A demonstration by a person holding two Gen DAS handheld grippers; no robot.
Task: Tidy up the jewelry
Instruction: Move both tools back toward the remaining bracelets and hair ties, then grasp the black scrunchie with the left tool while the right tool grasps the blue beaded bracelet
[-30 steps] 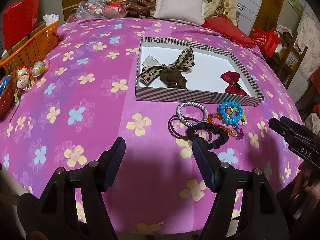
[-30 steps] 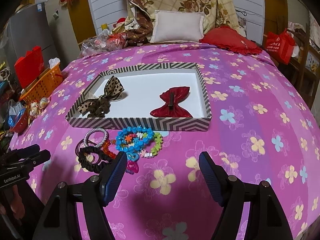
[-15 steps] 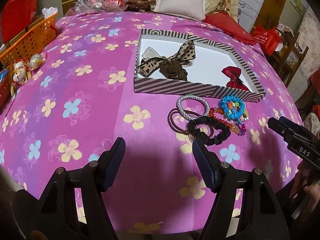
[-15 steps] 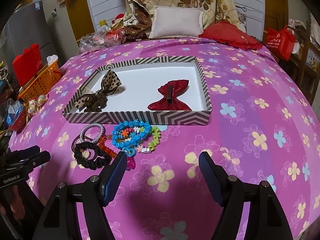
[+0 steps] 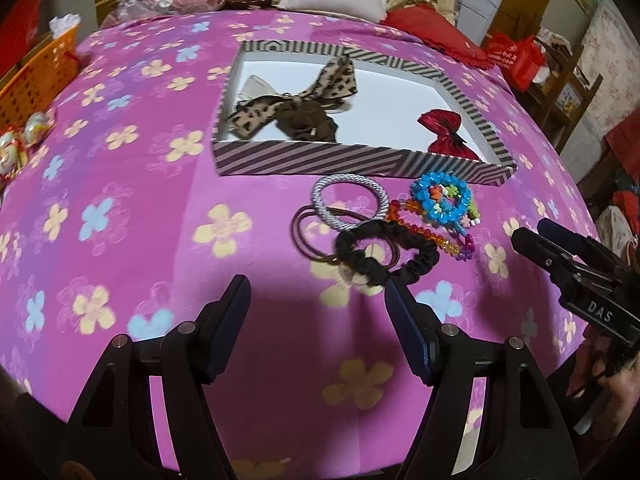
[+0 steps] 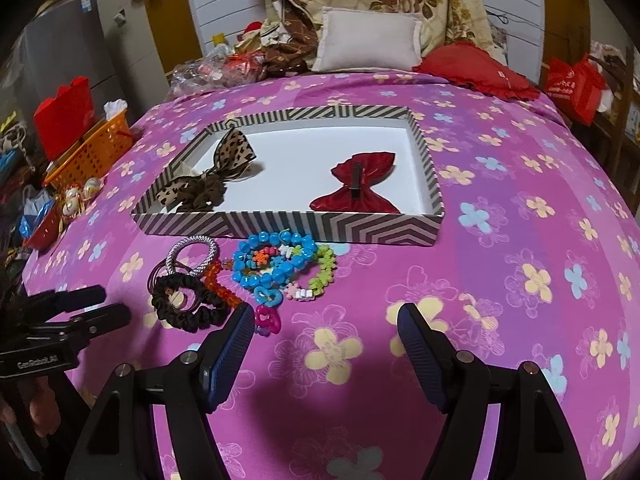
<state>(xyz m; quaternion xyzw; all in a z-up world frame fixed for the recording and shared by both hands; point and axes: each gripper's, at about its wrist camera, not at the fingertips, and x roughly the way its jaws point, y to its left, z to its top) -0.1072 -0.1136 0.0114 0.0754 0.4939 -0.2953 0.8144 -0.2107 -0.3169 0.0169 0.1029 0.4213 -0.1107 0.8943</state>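
Note:
A striped box lies on the pink flowered bed and holds a leopard bow scrunchie and a red bow clip. In front of it lie a silver hair tie, a black scrunchie, brown elastics, an orange bead bracelet and a blue bead bracelet. My left gripper is open, just short of the black scrunchie. My right gripper is open and empty, near the blue bracelet.
An orange basket and small ornaments sit at the bed's left edge. Pillows and bags lie at the far end. A red bag stands off the right side.
Both grippers have moved forward and lower toward the pile of hair ties and bracelets. Both stay open. Nothing on the bed has shifted.

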